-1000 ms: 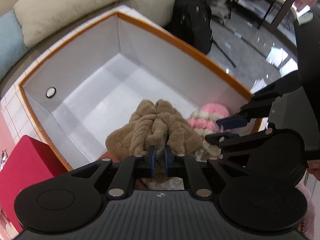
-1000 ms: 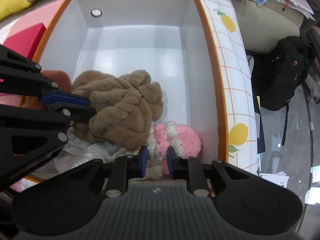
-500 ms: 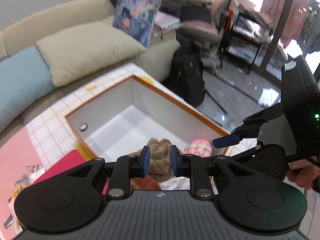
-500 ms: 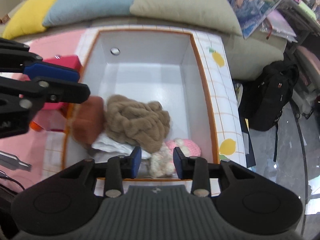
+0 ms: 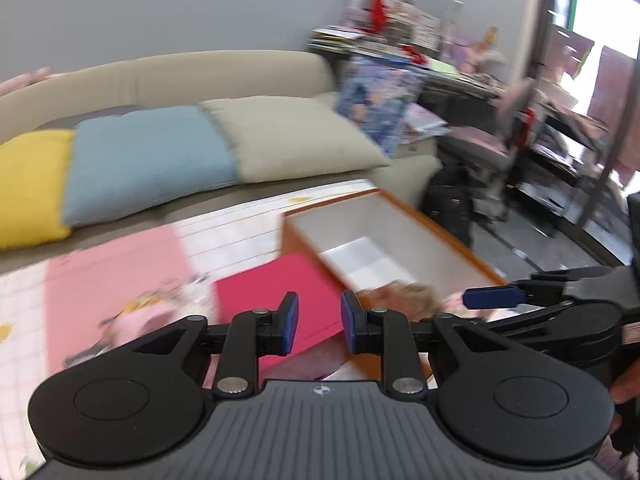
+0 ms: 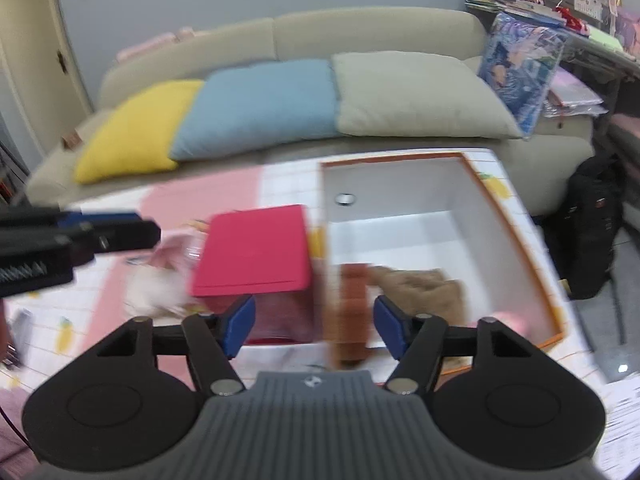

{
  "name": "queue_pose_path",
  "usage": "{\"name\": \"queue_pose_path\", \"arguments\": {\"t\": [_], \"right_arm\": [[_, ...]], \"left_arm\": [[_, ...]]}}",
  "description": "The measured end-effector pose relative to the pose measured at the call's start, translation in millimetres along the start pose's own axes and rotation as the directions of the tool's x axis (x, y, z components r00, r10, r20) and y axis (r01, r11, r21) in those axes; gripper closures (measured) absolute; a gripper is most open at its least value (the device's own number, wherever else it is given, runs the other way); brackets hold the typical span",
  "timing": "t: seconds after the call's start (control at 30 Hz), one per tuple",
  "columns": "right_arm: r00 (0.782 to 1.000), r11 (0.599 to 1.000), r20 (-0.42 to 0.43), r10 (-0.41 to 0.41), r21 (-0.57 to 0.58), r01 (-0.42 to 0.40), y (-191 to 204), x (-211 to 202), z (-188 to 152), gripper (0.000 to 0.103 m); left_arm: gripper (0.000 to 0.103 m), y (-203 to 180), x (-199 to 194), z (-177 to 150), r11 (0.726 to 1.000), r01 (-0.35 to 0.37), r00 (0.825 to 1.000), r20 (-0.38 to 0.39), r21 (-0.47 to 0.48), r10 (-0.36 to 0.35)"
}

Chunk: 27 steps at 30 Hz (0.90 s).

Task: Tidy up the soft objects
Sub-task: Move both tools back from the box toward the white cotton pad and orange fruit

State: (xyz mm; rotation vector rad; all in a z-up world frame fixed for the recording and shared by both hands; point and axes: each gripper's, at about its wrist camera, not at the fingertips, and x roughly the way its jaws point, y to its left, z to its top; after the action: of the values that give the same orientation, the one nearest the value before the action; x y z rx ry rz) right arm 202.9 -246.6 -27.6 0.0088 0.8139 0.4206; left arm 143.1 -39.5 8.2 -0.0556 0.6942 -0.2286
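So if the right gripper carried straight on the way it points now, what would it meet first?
Probably the near end of the white box, about at its left wall, where the rust-brown soft item sits between the open right gripper fingers' line. Blur makes depth unsure; the red box lies just left of it.

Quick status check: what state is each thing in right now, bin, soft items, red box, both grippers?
Storage bin: open-topped, far half bare.
Brown plush: lying loose in the bin's near end, released.
Red box: lid shut, beside the bin.
Left gripper: jaws apart, empty.
Right gripper: jaws just opening wide, empty.
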Motion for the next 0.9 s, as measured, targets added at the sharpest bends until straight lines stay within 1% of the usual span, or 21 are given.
{"name": "queue_pose_path", "arguments": {"t": [0.1,0.2,0.27,0.37,0.5,0.63,0.7,0.8,0.83,0.87,0.9], "right_arm": [[0.999,0.998,0.019,0.051,0.028,-0.051,26,3,-15,0.036],[0.995,0.994,0.004,0.095,0.047,-0.095,52,12,-31,0.036],[0.993,0.992,-0.016,0.119,0.034,-0.118,68,24,-43,0.036],[0.993,0.994,-0.059,0.106,-0.031,-0.108,92,45,-60,0.037],[0.990,0.989,-0.105,0.092,-0.105,-0.103,113,71,-70,0.039],[0.991,0.978,-0.108,0.076,-0.184,-0.095,129,89,-70,0.043],[0.991,0.974,-0.104,0.082,-0.201,-0.102,131,98,-67,0.044],[0.991,0.964,-0.098,0.096,-0.238,-0.117,142,106,-69,0.046],[0.990,0.959,-0.097,0.100,-0.254,-0.122,146,110,-69,0.046],[0.990,0.956,-0.097,0.105,-0.265,-0.127,150,113,-69,0.047],[0.990,0.953,-0.097,0.107,-0.275,-0.130,153,118,-68,0.049]], "left_arm": [[0.075,23,-8,-23,0.996,-0.059,0.998,-0.023,-0.066,0.058],[0.075,50,-14,-46,0.985,-0.091,0.995,-0.061,-0.145,0.083],[0.075,63,-16,-61,0.973,-0.126,0.990,-0.082,-0.191,0.112],[0.075,79,-15,-78,0.952,-0.155,0.985,-0.115,-0.264,0.129],[0.076,96,-18,-102,0.940,-0.193,0.977,-0.142,-0.283,0.158],[0.076,107,-16,-113,0.932,-0.207,0.975,-0.146,-0.299,0.170],[0.075,111,-13,-116,0.931,-0.200,0.975,-0.153,-0.305,0.159],[0.065,120,-7,-118,0.925,-0.206,0.973,-0.165,-0.318,0.160],[0.059,124,-4,-118,0.922,-0.211,0.972,-0.169,-0.324,0.163],[0.053,130,-2,-118,0.916,-0.217,0.971,-0.170,-0.338,0.167],[0.051,137,2,-118,0.908,-0.221,0.970,-0.173,-0.356,0.168]]}}
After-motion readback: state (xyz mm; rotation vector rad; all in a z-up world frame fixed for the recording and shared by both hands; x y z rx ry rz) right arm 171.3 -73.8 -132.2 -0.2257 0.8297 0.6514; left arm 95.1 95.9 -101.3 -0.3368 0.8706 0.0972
